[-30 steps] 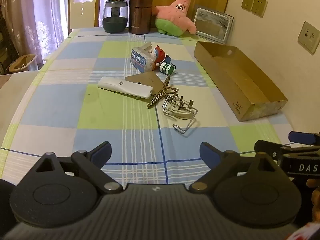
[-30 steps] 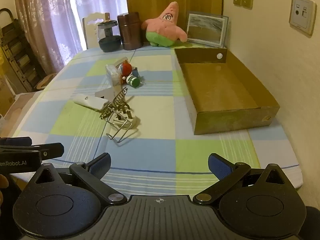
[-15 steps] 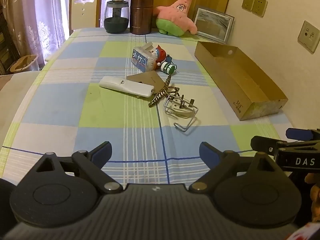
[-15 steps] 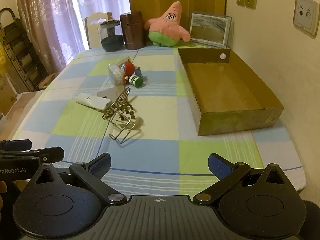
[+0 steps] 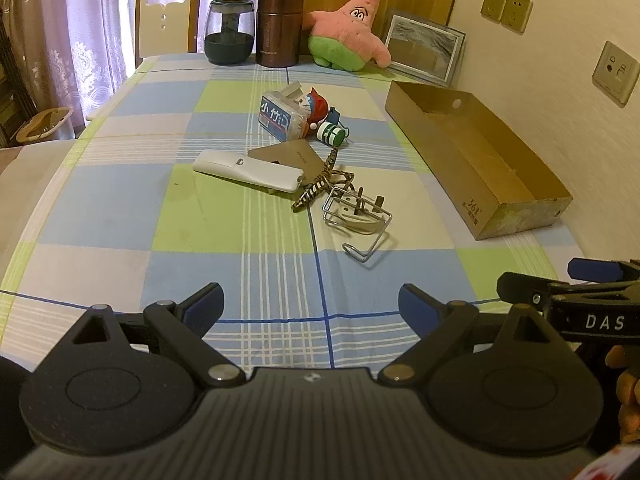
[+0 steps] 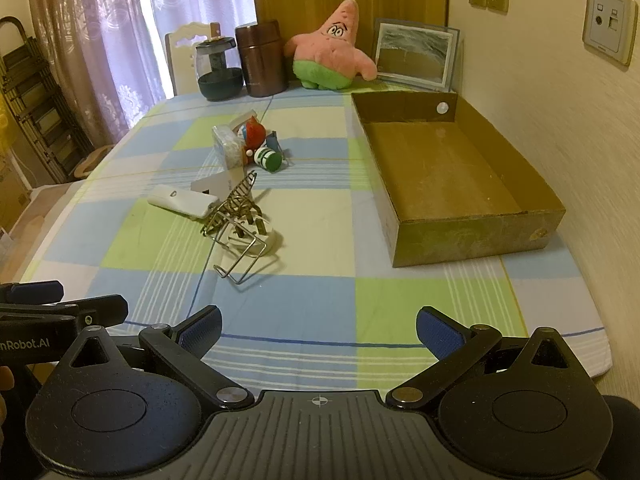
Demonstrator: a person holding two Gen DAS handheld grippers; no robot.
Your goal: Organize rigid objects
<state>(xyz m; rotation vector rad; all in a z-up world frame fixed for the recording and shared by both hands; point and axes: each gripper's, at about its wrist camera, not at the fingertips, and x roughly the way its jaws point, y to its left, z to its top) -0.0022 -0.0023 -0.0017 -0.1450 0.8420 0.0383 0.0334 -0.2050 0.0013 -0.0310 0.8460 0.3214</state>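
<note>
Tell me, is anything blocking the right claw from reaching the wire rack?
Nothing visible does. Only bare checked tablecloth lies between the open right claw and the wire rack.

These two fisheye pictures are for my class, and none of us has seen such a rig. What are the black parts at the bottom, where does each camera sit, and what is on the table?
A person holds a two-finger gripper in each hand; each camera looks along its own fingers. The left gripper and right gripper both stand open and hold nothing. On the checked tablecloth lie a white remote, a wire rack, a small box with blue print and a green-capped bottle. An empty cardboard box sits to the right.
</note>
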